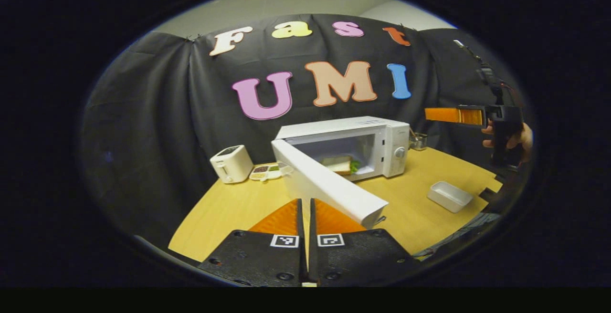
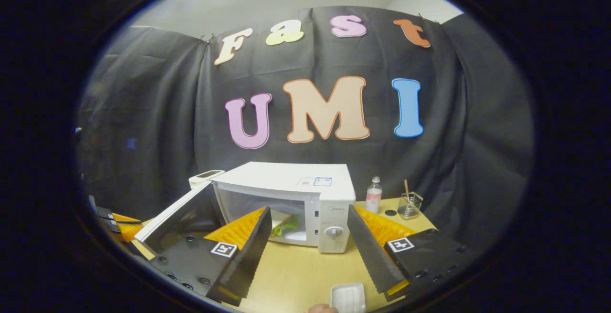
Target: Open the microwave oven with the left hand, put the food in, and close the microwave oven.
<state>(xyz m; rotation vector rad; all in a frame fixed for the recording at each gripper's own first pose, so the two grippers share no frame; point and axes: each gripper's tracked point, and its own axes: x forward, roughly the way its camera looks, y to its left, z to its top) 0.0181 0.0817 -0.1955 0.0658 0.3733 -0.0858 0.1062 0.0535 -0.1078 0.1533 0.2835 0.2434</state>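
The white microwave stands at the middle of the wooden table with its door swung wide open towards me. A sandwich with green leaf lies inside the cavity. My left gripper is shut with nothing between its orange fingers, just in front of the door's free end. In the right gripper view the microwave, its door and the sandwich show beyond my right gripper, which is wide open and empty, held back from the oven. A hand holds that right gripper high at the right.
A white toaster and a small dish of food sit left of the microwave. A white rectangular tray lies at the front right of the table. Behind the oven's right side stand a bottle and a glass jar.
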